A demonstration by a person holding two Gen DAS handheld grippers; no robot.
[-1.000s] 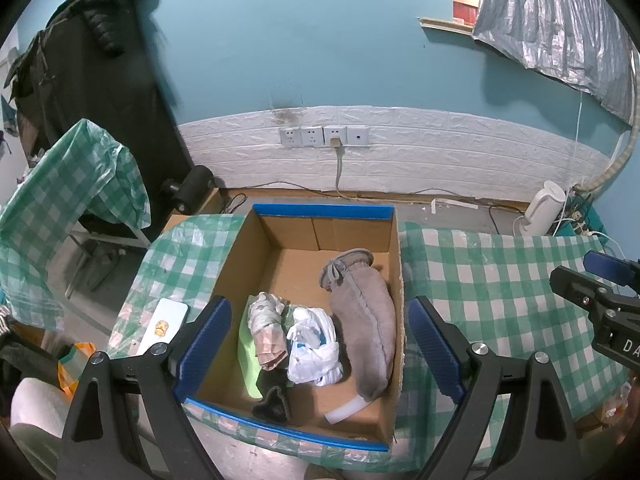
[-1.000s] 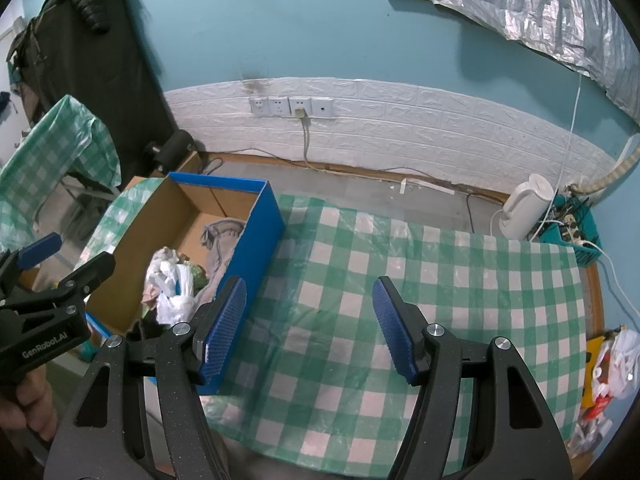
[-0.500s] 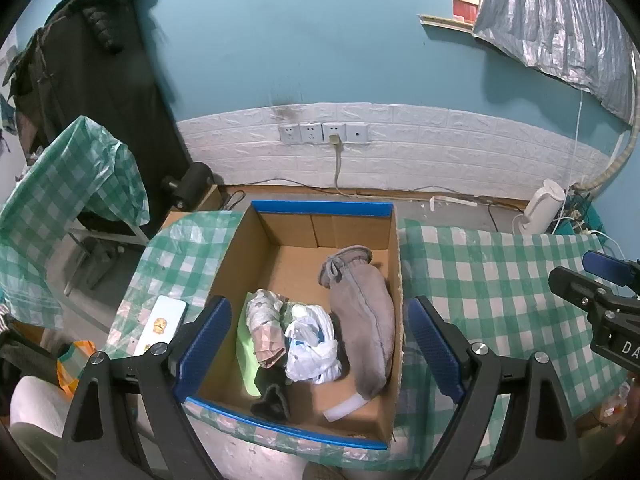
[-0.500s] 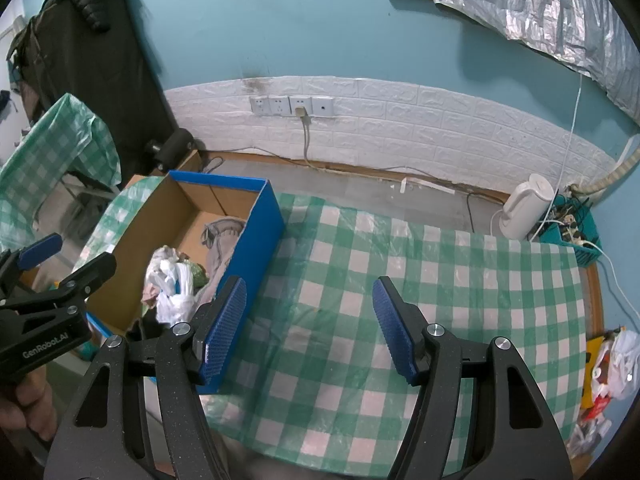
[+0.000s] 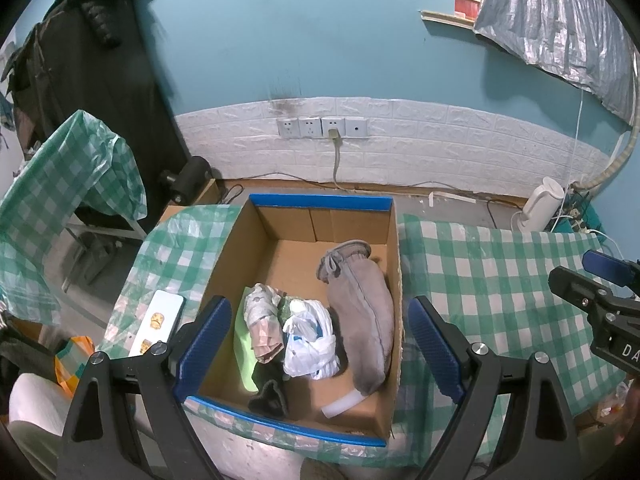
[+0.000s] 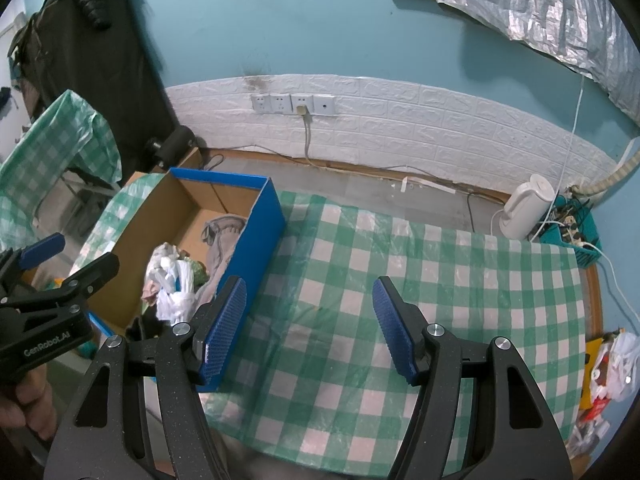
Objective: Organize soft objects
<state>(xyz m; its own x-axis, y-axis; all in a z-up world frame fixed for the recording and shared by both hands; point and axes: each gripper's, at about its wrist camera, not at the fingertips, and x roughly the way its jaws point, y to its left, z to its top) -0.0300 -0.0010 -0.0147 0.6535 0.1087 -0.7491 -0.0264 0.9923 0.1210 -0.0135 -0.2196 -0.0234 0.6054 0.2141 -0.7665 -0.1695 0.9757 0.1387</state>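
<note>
Overhead, we found the left tongs [image 5: 316, 344] spread wide and empty above the cardboard box [image 5: 394, 280], which sat on the surface [image 6: 440, 280] under a green checked cloth. Inside the box lay the soft objects: a grey pouch [image 5: 362, 316] against the right wall, a white plastic bag [image 5: 308, 340] beside it, a patterned cloth bundle [image 5: 262, 320], a green cloth [image 5: 244, 344] and a dark item [image 5: 272, 394] near the front edge. The right tongs [image 6: 310, 330] were likewise wide and empty, over bare cloth just right of the box. Only the left view showed a white tray [image 5: 158, 320] left of the box. The right view alone showed the box's blue outer wall hiding most of the pouch, and a white kettle [image 6: 524, 212] on the floor.
</note>
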